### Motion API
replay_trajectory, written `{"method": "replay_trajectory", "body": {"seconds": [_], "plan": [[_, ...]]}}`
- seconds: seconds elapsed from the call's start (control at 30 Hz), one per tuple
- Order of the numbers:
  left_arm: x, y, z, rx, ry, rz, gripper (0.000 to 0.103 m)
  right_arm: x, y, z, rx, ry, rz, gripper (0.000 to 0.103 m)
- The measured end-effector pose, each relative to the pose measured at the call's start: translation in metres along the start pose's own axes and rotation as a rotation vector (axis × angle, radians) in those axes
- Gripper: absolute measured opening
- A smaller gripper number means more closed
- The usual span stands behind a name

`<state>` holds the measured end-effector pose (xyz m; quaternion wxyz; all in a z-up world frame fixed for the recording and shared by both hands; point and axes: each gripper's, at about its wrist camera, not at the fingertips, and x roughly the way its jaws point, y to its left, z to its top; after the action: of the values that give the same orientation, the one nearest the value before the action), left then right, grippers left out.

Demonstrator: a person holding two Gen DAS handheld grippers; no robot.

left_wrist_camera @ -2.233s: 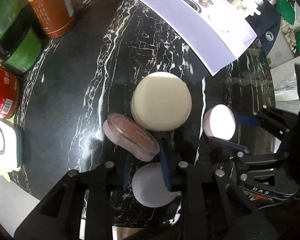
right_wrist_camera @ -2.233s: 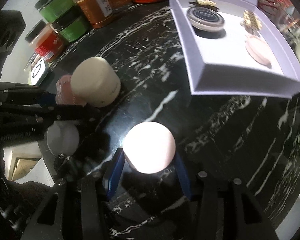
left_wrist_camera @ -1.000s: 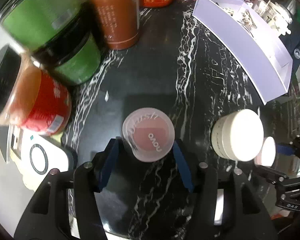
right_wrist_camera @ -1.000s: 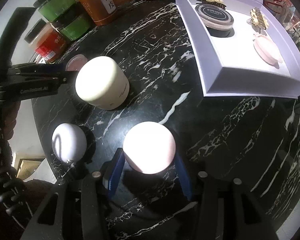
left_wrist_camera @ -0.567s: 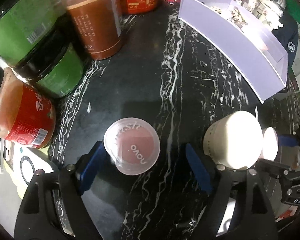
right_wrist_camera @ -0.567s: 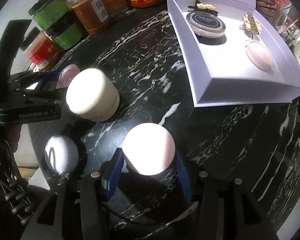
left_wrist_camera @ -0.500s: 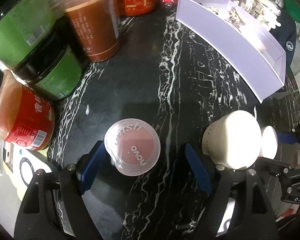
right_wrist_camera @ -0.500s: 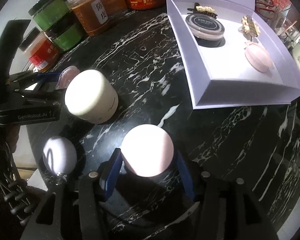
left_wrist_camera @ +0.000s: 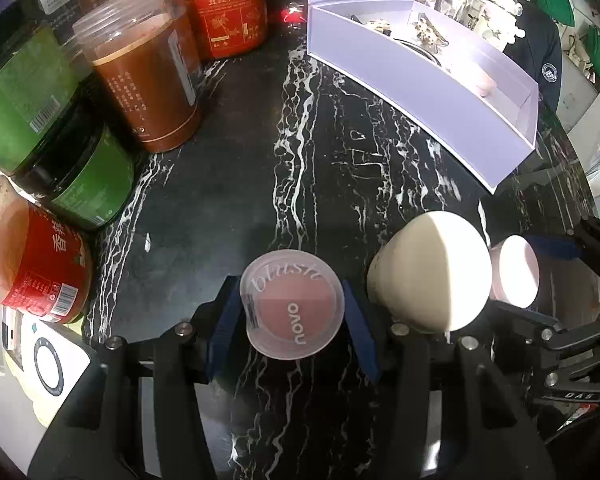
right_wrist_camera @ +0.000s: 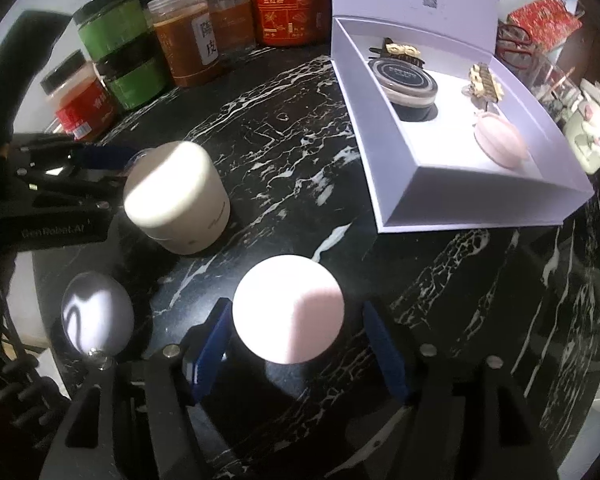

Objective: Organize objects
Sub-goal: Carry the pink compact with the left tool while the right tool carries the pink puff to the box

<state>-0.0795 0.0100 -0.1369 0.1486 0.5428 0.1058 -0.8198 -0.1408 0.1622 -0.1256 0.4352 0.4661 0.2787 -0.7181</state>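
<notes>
A clear round blush compact (left_wrist_camera: 292,304) with a pink pan sits between the blue pads of my left gripper (left_wrist_camera: 290,292). Its jaws are closing and both pads touch the compact's rim. To the right of it stands a cream jar (left_wrist_camera: 428,272), also seen in the right wrist view (right_wrist_camera: 176,196). A pink-lidded jar (right_wrist_camera: 288,314) stands on the black marble table (right_wrist_camera: 292,152) between the pads of my right gripper (right_wrist_camera: 296,308). Those jaws have eased apart, leaving a small gap on each side. A small white round lid (right_wrist_camera: 96,316) lies at the near left edge.
An open white box (right_wrist_camera: 480,196) at the right holds a dark jar (right_wrist_camera: 406,80), a pink compact (right_wrist_camera: 500,140) and hair clips (right_wrist_camera: 486,78). Green, brown and red food jars (left_wrist_camera: 148,80) crowd the far left. A white device (left_wrist_camera: 40,356) lies at the table's left edge.
My left gripper spread wide around the blush compact half a second ago and has closed back onto it. The right pads have loosened from the pink jar, which has stayed in place.
</notes>
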Motion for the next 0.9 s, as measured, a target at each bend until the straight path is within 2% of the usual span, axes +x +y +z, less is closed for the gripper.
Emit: {"method": "replay_trajectory", "body": {"seconds": [0.07, 0.2, 0.63, 0.9], "plan": [[-0.001, 0.002, 0.001, 0.001, 0.008, -0.001, 0.050, -0.002, 0.000, 0.000, -0.005, -0.006, 0.004, 0.052], [-0.001, 0.006, 0.000, 0.013, 0.027, 0.011, 0.050, -0.001, -0.001, 0.000, 0.003, 0.006, 0.020, 0.052], [-0.034, 0.003, -0.010, 0.044, 0.062, 0.011, 0.050, -0.008, -0.005, -0.004, 0.040, 0.078, 0.077, 0.052], [-0.057, -0.002, -0.003, 0.053, 0.047, 0.030, 0.050, -0.033, -0.013, -0.002, 0.056, 0.031, 0.082, 0.052]]}}
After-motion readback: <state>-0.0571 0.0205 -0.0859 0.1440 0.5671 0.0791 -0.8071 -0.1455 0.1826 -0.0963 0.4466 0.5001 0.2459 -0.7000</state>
